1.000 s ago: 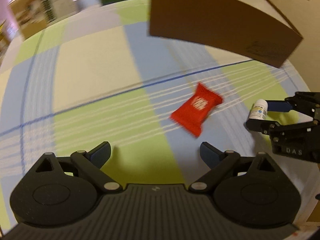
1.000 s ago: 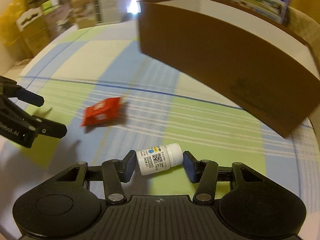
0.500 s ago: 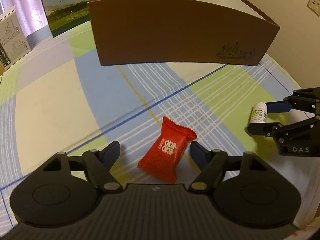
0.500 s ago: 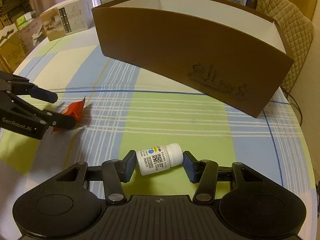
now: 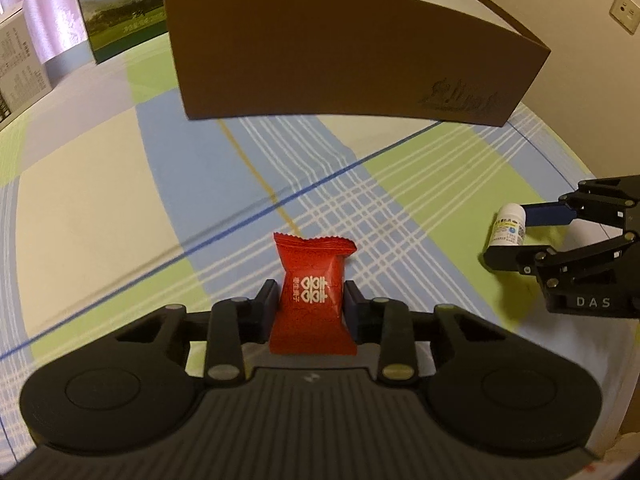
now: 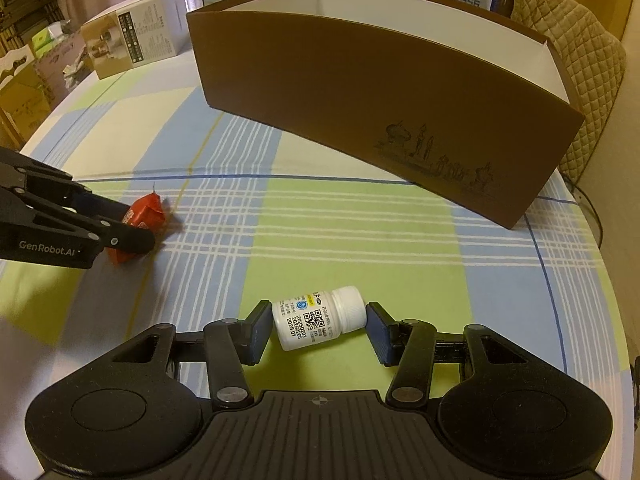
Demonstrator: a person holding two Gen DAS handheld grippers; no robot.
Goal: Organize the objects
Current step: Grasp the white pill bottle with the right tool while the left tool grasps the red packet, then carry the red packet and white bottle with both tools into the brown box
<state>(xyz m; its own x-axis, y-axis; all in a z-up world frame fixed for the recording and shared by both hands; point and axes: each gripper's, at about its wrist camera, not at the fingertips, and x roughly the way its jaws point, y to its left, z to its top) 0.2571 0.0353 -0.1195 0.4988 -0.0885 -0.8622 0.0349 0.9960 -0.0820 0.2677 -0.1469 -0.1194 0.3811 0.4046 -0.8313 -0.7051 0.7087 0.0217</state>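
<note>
Checked tablecloth; left hand-held gripper just clamped on red candy packet, right hand-held gripper pinching white pill bottle

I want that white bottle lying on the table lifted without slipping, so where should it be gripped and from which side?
Grip the bottle end to end, cap against one pad and base against the other, coming down from above. It lies on its side, and its flat ends give steadier contact than the round, rolling body. The right gripper already holds it this way.
</note>
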